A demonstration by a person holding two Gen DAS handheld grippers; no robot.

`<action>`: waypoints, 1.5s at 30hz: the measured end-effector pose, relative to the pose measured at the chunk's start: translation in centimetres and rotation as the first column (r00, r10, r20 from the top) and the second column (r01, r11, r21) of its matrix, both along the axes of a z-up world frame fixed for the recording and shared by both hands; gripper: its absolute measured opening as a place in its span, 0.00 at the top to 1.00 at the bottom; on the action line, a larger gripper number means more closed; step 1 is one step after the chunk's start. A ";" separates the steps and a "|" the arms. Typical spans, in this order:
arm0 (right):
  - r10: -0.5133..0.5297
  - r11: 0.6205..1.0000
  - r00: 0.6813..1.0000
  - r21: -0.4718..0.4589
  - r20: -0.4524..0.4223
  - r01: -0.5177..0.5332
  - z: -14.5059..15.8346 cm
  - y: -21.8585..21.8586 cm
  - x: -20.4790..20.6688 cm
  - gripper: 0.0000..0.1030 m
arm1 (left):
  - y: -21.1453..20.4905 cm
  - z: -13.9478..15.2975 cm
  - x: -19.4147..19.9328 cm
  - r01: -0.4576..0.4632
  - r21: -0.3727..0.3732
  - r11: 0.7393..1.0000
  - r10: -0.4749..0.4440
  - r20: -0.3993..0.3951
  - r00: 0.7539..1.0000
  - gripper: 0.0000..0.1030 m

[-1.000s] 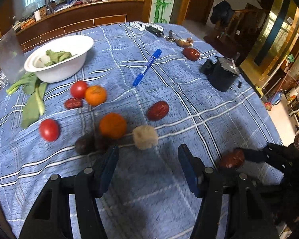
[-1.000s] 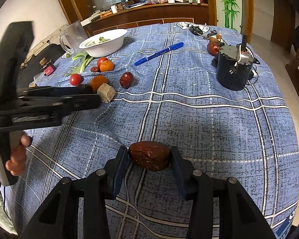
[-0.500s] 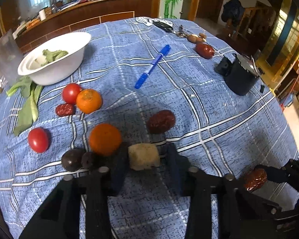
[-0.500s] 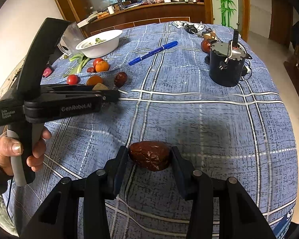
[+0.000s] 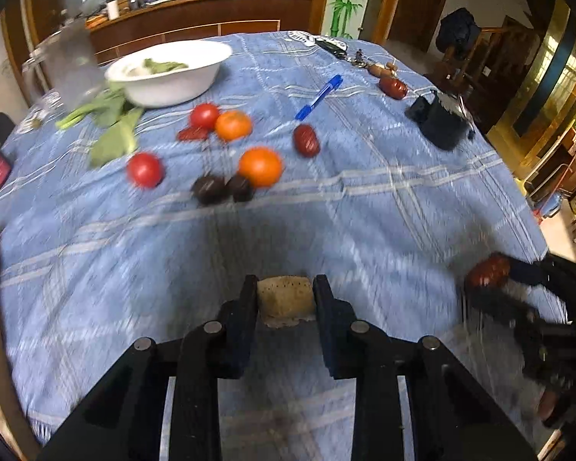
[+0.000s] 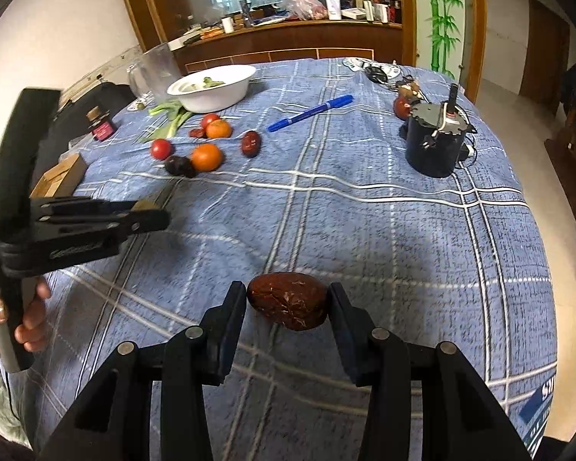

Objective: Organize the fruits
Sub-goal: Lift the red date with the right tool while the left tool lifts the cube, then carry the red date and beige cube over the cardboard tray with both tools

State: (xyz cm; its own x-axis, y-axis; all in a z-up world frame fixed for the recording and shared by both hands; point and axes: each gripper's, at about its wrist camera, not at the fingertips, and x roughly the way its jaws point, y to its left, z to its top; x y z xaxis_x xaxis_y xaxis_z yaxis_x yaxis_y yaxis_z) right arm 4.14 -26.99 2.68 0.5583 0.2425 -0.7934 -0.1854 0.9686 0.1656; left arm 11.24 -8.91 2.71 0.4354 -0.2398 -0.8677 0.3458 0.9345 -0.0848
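The left gripper (image 5: 285, 299) has its fingers closed on a pale brown chunk (image 5: 286, 299). The chunk sits at 6 o'clock in the left view, lifted above the blue checked surface (image 5: 364, 176). It looks rough and dry, a bit like a sponge or a cut piece of fruit. I think it is light and may crumble, so a soft squeeze on its flat sides is best.

The right gripper (image 6: 288, 307) has its fingers closed on a dark red date (image 6: 288, 300), at 6 o'clock in the right view. The skin is wrinkly and shiny. It is probably light and a little squishy, and it could slip out, so holding it across the fat middle looks right.

The other fruits lie together at about 11 o'clock in the right view: two oranges (image 6: 206, 156), two tomatoes (image 6: 161, 148), some dark fruits (image 6: 179, 165) and another red date (image 6: 251, 143). One more date (image 5: 393, 87) lies far off at 1 o'clock in the left view, by the black pot (image 6: 436, 146). A white bowl (image 6: 226, 94) with greens stands behind the pile, and a blue pen (image 6: 310, 112) lies near it.
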 end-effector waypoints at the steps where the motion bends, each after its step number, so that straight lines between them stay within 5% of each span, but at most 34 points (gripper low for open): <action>1: 0.007 1.000 1.000 -0.008 -0.001 -0.007 0.0 0.4 -0.3 0.55 | 0.7 0.1 -1.0 0.000 0.004 1.000 0.000 -0.002 1.000 0.74; 16: 0.025 0.999 0.999 -0.028 -0.034 -0.026 -0.6 5.9 -3.0 0.55 | 6.6 0.7 -7.6 -0.112 0.010 0.994 0.112 0.021 0.994 0.74; 45: 0.173 0.984 0.985 -0.045 -0.001 -0.173 1.9 19.3 0.1 0.54 | 18.4 4.4 -7.5 -0.248 -0.028 0.968 0.250 0.078 0.965 0.73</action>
